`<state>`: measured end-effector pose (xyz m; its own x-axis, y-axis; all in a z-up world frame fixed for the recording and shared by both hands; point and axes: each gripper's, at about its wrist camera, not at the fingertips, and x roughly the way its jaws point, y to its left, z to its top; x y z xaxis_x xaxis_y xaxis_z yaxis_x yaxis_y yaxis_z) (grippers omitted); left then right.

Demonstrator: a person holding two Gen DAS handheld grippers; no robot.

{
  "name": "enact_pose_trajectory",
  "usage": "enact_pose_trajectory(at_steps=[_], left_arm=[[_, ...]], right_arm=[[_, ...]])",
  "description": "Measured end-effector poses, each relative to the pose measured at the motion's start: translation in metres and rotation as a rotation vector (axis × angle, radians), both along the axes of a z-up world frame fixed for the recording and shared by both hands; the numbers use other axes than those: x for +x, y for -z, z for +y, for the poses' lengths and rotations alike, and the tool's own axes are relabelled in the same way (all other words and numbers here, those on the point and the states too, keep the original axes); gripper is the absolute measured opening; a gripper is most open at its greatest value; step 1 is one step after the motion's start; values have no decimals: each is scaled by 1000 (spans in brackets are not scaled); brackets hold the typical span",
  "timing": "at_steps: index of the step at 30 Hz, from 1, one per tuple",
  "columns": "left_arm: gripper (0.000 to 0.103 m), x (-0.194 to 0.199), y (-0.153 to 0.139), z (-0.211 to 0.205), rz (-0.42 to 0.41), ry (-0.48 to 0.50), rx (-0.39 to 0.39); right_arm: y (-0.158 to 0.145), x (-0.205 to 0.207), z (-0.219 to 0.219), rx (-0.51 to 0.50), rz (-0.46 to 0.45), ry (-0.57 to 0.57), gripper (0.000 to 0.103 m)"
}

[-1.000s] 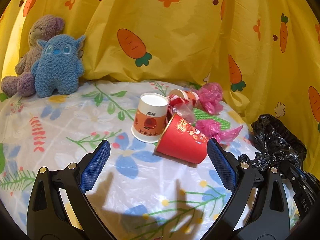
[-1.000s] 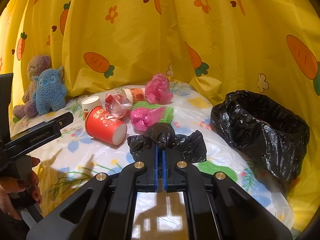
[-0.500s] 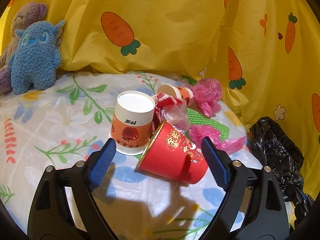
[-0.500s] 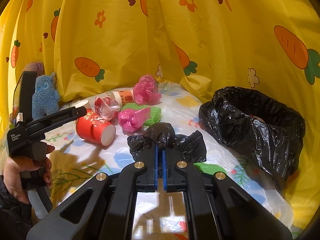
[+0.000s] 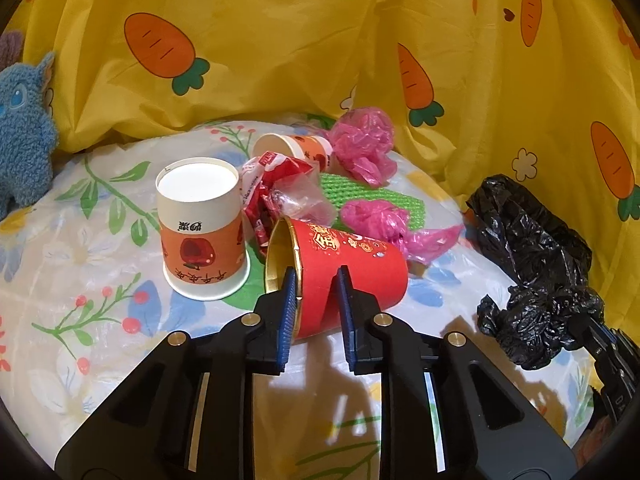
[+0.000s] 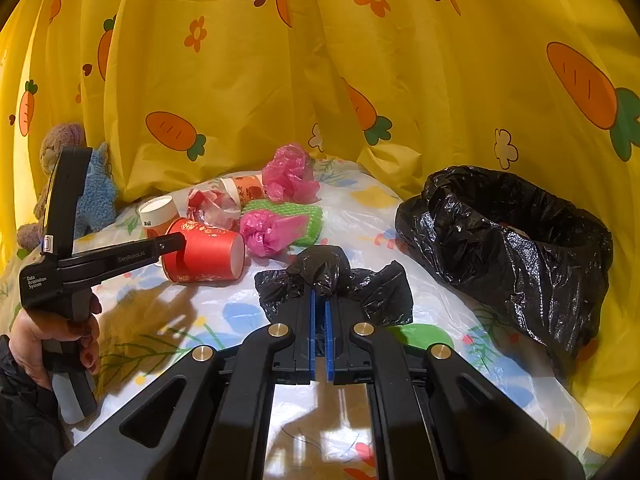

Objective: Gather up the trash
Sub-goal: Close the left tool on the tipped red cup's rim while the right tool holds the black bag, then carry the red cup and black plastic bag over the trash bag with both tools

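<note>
In the left wrist view, the left gripper (image 5: 316, 280) fills the bottom centre; its jaws have just been closing and now pinch the rim wall of a red cup (image 5: 352, 268) lying on its side on the flowered tablecloth (image 5: 100, 320), one blue pad inside the mouth and one outside. Just left of the red cup stands an upturned orange-and-white cup (image 5: 202, 232). Behind them, mid-frame, lie a red wrapper (image 5: 276, 184), a green mesh (image 5: 352, 192), two pink bags (image 5: 366, 148) and another orange cup (image 5: 296, 148) on its side. A blue plush (image 5: 24, 140) sits at the left edge, before a yellow carrot-print curtain (image 5: 280, 40). In the right wrist view, the right gripper (image 6: 319, 308) at bottom centre is clamped on a bunched fold of the black bag (image 6: 512, 248), whose open mouth sits at mid-right. At lower left, a hand (image 6: 52, 340) holds the left gripper's handle, its tip on the red cup left of centre.
</note>
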<state>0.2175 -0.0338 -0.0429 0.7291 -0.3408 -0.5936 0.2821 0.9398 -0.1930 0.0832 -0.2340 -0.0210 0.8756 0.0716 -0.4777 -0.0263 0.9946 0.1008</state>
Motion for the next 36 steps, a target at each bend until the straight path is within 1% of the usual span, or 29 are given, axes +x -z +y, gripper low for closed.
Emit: enact_pose_trajectory(at_steps=[4,8,17,21,29,33,36], left_arm=[[8,-9,-6,-8,-18,46,-8],[2,-22,-12,-16,-46,52,-1],[2,-63,-41,-23,-143,21,-16],[2,-81,-54,-29,-192,18,8],[2,-98,-69,-42,-220,40,9],[2,-101,-75,-52,-229,61,-1],[2,-101,-79,-60,-235,82,-5]], right_arm=[[0,-2,1,0,2,-1,4],[-2,-5,2,0,-1,3,4],[-13,-18,-4,-3,-40,29,4],[-22,-26,-7,-11,-71,43,4],[-39,-39,-11,-34,-125,78,4],[-45,-43,-16,-56,-148,104,4],[-49,-43,-20,-54,-163,121,4]])
